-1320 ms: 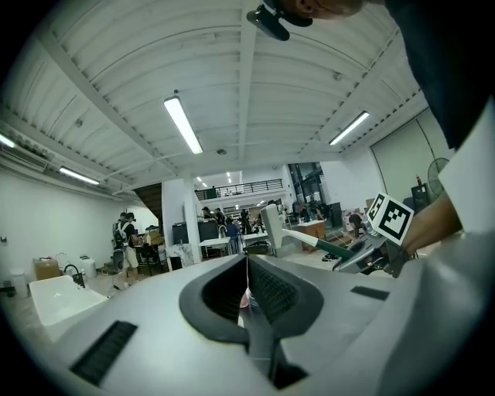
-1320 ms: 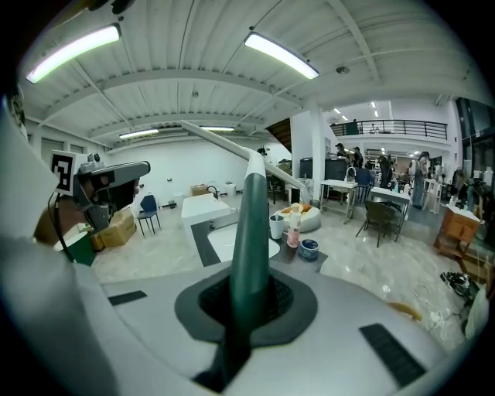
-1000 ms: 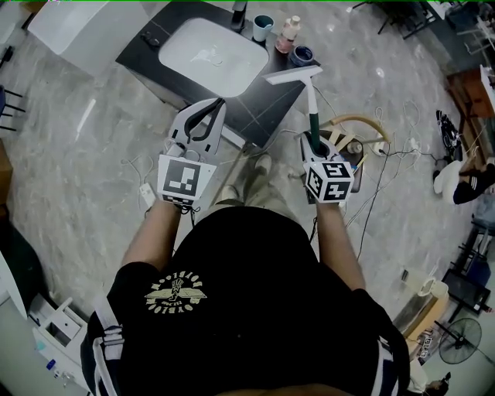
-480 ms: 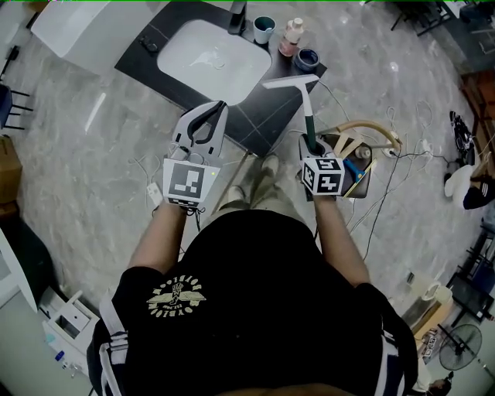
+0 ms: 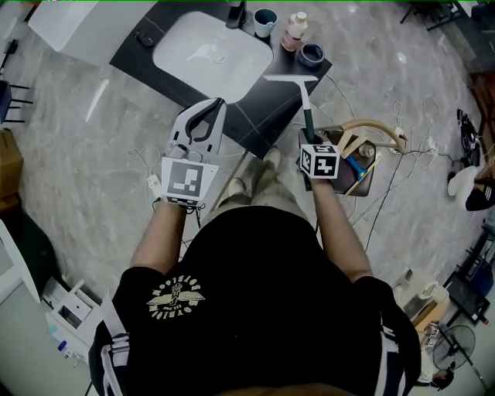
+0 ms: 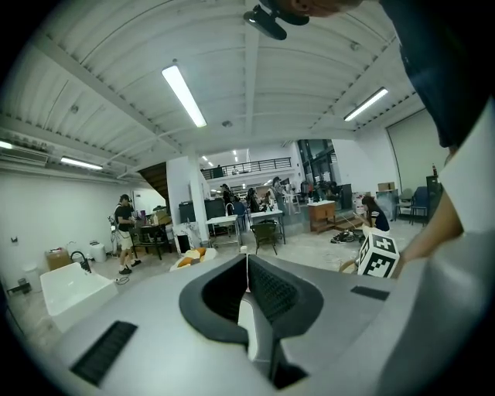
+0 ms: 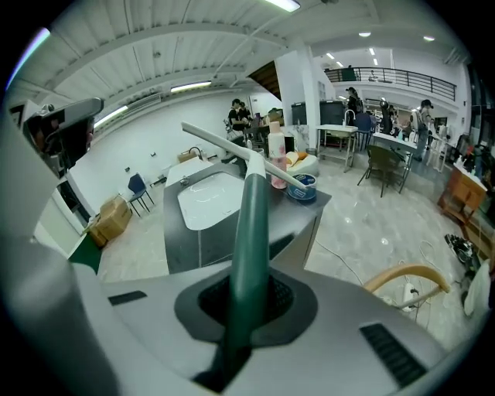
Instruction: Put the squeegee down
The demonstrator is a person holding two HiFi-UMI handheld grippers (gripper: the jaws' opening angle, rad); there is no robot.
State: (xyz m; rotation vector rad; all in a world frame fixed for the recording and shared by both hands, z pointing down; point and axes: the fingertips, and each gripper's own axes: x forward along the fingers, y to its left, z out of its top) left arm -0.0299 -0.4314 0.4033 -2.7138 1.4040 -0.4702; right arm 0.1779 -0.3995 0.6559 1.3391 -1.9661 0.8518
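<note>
The squeegee has a dark green handle [image 5: 308, 116] and a white blade [image 5: 291, 77]. My right gripper [image 5: 309, 139] is shut on the handle's lower end and holds the squeegee upright, with the blade above the dark counter's [image 5: 263, 108] right corner. In the right gripper view the handle [image 7: 251, 224] rises from between the jaws of the right gripper [image 7: 246, 302], and the blade [image 7: 232, 151] stretches across the top. My left gripper [image 5: 219, 103] hovers at the counter's front edge, shut and empty. Its tips meet in the left gripper view [image 6: 247, 261].
A white sink basin [image 5: 209, 50] is set into the counter. A teal cup [image 5: 264, 19], a pink bottle [image 5: 292, 31] and a blue tin [image 5: 311, 54] stand at the back right. A basket with a curved wooden handle [image 5: 371, 128] and loose cables lie on the floor to the right.
My right gripper has sunk with the squeegee, bringing the blade closer to the counter's right corner. My left gripper has shifted a little and stays shut.
</note>
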